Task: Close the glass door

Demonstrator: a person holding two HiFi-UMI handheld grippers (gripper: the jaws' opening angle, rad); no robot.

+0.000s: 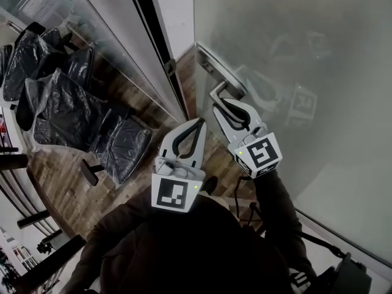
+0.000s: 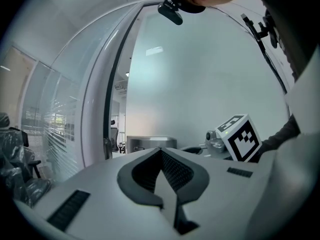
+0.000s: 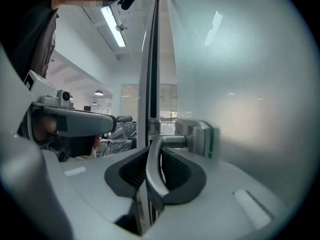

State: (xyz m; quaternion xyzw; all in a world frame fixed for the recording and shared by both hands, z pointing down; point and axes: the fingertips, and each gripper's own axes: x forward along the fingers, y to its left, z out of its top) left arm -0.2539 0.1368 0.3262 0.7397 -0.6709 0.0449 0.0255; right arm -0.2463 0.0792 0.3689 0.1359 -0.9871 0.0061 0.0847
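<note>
The frosted glass door point(image 1: 294, 60) fills the right of the head view, and its edge stands a little apart from the dark door frame point(image 1: 160, 35). A metal lever handle point(image 1: 218, 91) sticks out near that edge. My right gripper point(image 1: 229, 106) is shut on the lever handle point(image 3: 151, 170), which runs between the pads to its mount point(image 3: 196, 135) on the door point(image 3: 250, 84). My left gripper point(image 1: 197, 127) hangs just left of the right one, shut with nothing in it. In the left gripper view the left gripper point(image 2: 161, 154) points at the door point(image 2: 200, 84).
Several black office chairs wrapped in plastic point(image 1: 67, 106) stand on the wooden floor point(image 1: 67, 176) at the left. A glass partition wall point(image 1: 104, 35) runs from the frame toward the upper left. The person's dark sleeves point(image 1: 202, 250) fill the bottom of the head view.
</note>
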